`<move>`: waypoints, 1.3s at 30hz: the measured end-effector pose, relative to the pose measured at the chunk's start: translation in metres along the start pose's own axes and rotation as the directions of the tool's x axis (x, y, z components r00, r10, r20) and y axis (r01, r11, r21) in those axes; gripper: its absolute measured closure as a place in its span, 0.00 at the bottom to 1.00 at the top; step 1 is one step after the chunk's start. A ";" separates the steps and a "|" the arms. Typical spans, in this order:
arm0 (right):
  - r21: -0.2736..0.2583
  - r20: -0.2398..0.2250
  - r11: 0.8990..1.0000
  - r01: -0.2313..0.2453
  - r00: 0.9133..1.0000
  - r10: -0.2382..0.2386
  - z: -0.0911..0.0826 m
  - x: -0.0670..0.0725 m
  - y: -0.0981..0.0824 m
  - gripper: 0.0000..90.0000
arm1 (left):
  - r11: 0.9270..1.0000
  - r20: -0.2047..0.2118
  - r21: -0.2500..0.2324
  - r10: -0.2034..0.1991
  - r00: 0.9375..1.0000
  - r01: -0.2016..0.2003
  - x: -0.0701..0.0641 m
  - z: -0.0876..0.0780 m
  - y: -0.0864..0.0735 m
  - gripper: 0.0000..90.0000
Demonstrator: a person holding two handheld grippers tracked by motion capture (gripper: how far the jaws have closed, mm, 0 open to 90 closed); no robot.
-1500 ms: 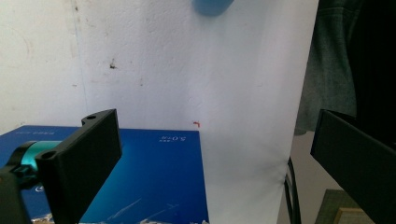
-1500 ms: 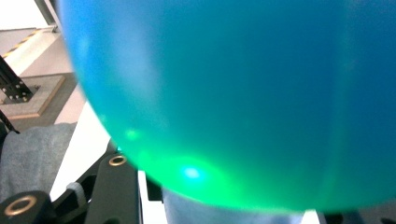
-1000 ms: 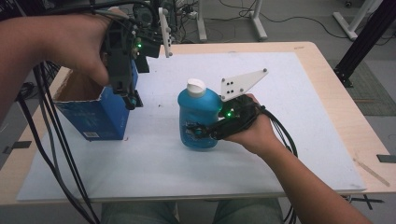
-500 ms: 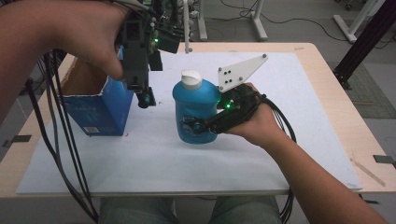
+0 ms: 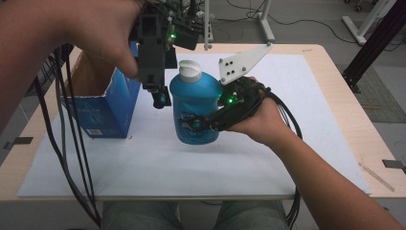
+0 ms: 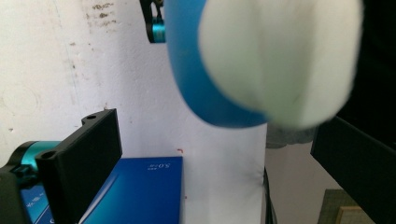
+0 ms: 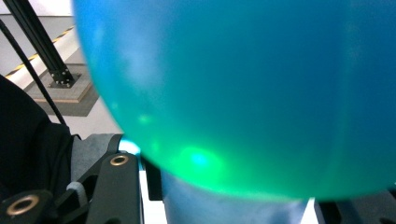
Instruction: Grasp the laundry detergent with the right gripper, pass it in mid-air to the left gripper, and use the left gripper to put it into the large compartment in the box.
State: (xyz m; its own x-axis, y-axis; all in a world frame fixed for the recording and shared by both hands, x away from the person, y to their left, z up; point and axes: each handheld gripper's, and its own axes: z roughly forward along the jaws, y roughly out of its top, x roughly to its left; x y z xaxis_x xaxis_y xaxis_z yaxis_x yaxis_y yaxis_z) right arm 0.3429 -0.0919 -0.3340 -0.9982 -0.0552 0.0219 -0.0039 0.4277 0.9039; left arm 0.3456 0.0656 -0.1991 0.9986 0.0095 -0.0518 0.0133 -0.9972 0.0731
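1. The blue bottle (image 5: pixel 195 108) with its white cap (image 5: pixel 190 71) stands upright over the white sheet (image 5: pixel 306 120) near the middle of the counter (image 5: pixel 352 124); whether its base touches the sheet I cannot tell.
2. The right gripper (image 5: pixel 198 124) clamps the bottle's lower body from the bottle's right side, its jaws clenched on it; in the right gripper view the bottle (image 7: pixel 243 93) presses close against the camera.
3. The left gripper (image 5: pixel 160 98) hangs just left of the bottle's cap, pointing down, its jaws (image 6: pixel 210 158) spread apart and released.
4. In the left gripper view the cap (image 6: pixel 280 60) sits blurred between those jaws.
5. An open blue box (image 5: pixel 107 108) stands left of the bottle, beside the left gripper.
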 end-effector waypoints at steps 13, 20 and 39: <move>0.018 -0.033 1.000 -0.015 0.999 0.016 0.012 -0.002 0.005 0.52 | 1.000 0.003 0.016 0.009 1.000 -0.009 -0.006 0.003 0.012 0.02; 0.019 -0.043 1.000 -0.019 0.999 0.020 0.017 -0.003 0.009 0.52 | 1.000 -0.001 0.027 0.000 1.000 0.000 -0.005 0.005 0.014 0.02; 0.010 -0.057 1.000 -0.028 0.998 0.028 0.022 -0.003 0.013 0.52 | 0.998 -0.027 0.048 -0.047 0.999 0.048 -0.003 0.012 0.020 0.05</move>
State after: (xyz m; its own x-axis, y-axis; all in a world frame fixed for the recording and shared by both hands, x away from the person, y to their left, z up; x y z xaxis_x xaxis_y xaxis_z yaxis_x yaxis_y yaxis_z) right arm 0.3444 -0.0662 -0.3316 -0.9930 -0.0944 0.0716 0.0231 0.4381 0.8986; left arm 0.3424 0.0445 -0.2096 0.9979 0.0579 -0.0286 0.0586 -0.9980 0.0223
